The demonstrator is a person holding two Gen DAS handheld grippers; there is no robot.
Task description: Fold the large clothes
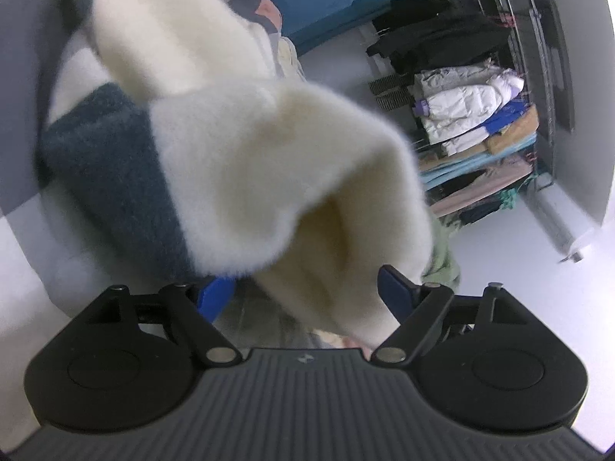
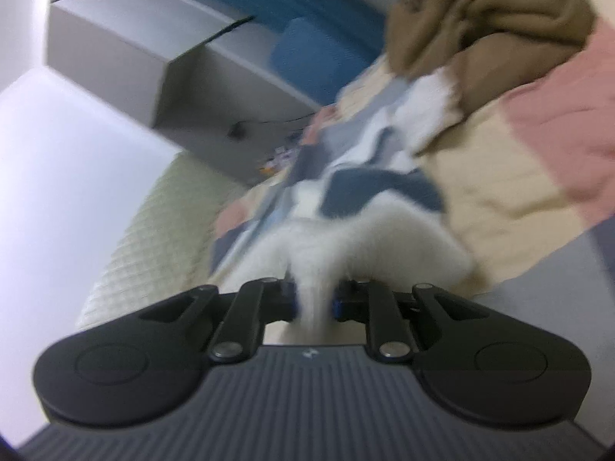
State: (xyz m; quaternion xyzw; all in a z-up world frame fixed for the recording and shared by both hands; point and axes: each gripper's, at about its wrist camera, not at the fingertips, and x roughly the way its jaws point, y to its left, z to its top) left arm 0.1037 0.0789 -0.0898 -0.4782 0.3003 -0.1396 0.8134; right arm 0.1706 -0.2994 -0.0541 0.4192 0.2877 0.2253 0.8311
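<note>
A fluffy cream and dark blue sweater (image 1: 238,161) fills the left wrist view, its cream sleeve cuff hanging right in front of the camera. My left gripper (image 1: 307,292) is open, its blue pads (image 1: 396,288) wide apart with the cuff lying loose between them. In the right wrist view the same sweater (image 2: 369,207) stretches away over a patchwork quilt (image 2: 519,161). My right gripper (image 2: 313,303) is shut on a bunched cream fold of it.
A brown garment (image 2: 480,27) lies on the quilt beyond the sweater. A grey box-like unit (image 2: 153,61) and a blue cushion (image 2: 307,50) stand beside the bed. An open rack with stacked folded clothes (image 1: 472,115) and dark hanging garments stands across the white floor.
</note>
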